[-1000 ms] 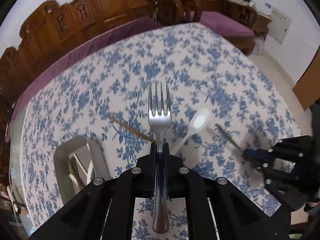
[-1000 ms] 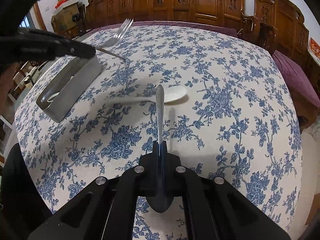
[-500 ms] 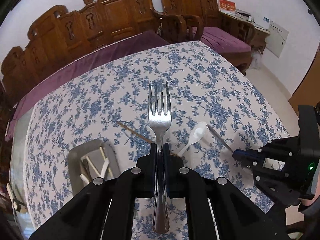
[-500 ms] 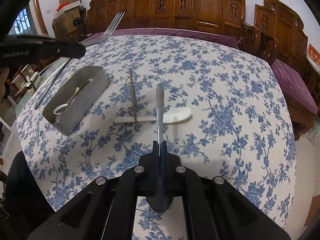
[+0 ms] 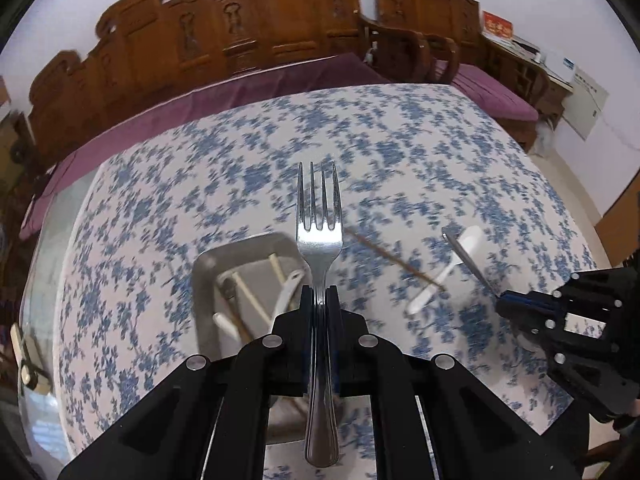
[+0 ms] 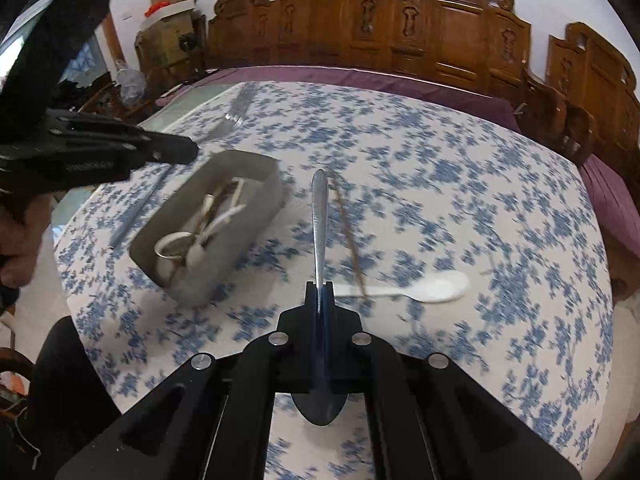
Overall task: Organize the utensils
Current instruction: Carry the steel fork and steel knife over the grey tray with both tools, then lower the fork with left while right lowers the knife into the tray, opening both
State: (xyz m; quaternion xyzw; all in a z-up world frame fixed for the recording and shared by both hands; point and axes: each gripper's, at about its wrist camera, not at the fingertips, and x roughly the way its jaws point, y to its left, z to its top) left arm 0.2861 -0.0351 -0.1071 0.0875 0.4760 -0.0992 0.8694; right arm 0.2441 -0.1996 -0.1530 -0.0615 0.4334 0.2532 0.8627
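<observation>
Left gripper [image 5: 319, 296] clamped tight on a steel fork [image 5: 319, 236], tines forward, held above the near end of the metal tray [image 5: 208, 264] toward the table's left edge. Right gripper [image 6: 319, 292] pinched shut on a metal spoon [image 6: 319, 216], handle forward, bowl behind the jaws. On the floral tablecloth [image 6: 460, 184], right of the tray: one chopstick [image 6: 348, 232] crossing a white spoon [image 6: 432, 286].

Fork: polished steel four-tined fork [image 5: 319, 236], mirror-bright.
Spoon: smooth silvery metal spoon [image 6: 319, 216], glossy.
Bin: dull grey metal rectangular bin [image 6: 256, 208], matt.
Ladle spoon: white glossy spoon [image 6: 432, 286], plastic or ceramic, cannot tell.
Cloth: blue-flowered white tablecloth [image 5: 400, 152], matt fabric.
Chairs: carved brown wooden chairs [image 6: 440, 24], varnished sheen.
Grippers: matt black plastic.
</observation>
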